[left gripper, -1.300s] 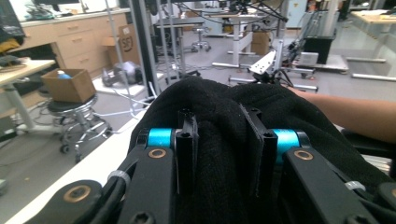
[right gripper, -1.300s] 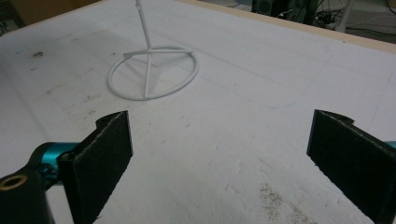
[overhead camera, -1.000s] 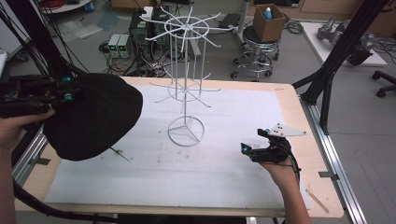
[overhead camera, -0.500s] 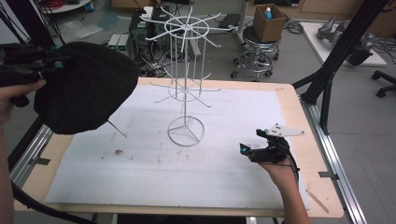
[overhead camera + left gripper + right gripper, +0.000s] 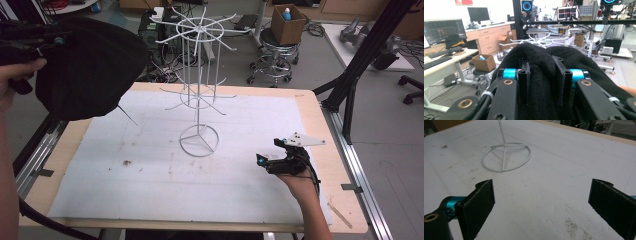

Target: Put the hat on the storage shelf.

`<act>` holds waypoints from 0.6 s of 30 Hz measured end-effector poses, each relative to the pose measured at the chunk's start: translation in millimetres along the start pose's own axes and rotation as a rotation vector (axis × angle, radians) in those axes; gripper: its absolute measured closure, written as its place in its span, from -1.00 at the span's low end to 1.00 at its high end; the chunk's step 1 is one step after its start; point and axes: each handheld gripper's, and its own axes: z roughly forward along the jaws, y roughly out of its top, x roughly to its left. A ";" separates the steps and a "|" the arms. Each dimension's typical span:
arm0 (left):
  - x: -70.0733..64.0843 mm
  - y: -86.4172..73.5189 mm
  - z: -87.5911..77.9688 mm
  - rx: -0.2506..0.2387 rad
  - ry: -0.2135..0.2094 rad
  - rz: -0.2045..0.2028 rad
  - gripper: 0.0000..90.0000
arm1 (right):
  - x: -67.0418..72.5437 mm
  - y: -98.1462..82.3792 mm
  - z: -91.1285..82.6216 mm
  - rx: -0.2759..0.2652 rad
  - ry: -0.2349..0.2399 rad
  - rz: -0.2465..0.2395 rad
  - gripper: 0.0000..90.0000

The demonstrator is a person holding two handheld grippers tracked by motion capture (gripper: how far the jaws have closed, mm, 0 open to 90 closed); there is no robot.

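Black knit cloth fills left gripper jaws; right gripper gapes, empty.

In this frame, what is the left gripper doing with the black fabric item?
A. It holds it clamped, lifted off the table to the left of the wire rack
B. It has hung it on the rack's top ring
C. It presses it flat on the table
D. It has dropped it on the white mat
A: the left gripper has its jaws shut on the black fabric item, which hangs in the air left of the white wire rack.
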 end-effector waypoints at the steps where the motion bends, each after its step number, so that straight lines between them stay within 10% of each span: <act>1: 0.4 1.9 1.0 -0.006 0.000 -0.002 0.55 | 0.4 0.0 0.2 0.000 0.003 -0.001 -0.87; 18: -6.1 37.4 27.1 -0.008 0.037 0.032 0.55 | 0.2 0.3 0.7 -0.005 0.003 -0.005 -0.87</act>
